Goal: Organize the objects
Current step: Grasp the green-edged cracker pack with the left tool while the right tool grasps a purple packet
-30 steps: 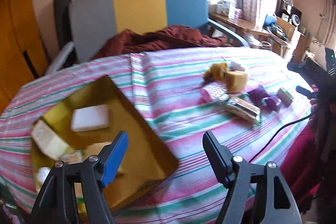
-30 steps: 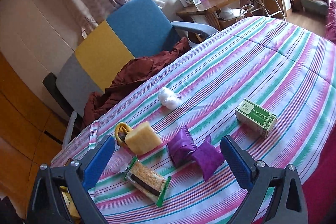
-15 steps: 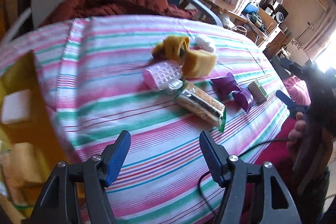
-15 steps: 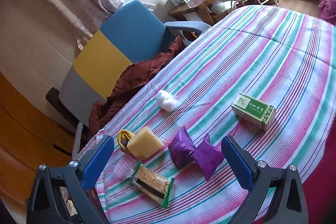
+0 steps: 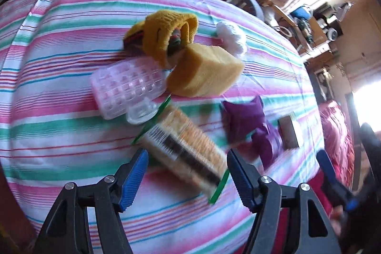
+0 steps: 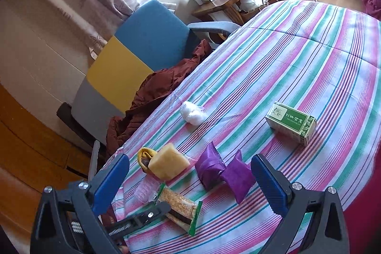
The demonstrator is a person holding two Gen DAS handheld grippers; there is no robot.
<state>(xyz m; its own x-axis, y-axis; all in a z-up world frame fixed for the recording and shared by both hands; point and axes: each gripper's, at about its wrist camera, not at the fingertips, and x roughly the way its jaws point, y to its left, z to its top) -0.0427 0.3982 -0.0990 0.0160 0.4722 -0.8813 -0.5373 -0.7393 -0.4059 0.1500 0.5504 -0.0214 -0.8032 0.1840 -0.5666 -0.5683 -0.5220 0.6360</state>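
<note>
Obstacles: cracker packet (image 5: 183, 151), clear pink box (image 5: 127, 87), sponge (image 5: 204, 73) clustered near-left | Free: striped cloth (image 6: 297, 58) far right, beyond green carton (image 6: 291, 123).

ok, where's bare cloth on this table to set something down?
Free: the wide striped stretch beyond the green box and white wad; also the cloth left of the pink case. Crowded: sponge, cracker pack and purple sachets cluster at the near edge.
</note>
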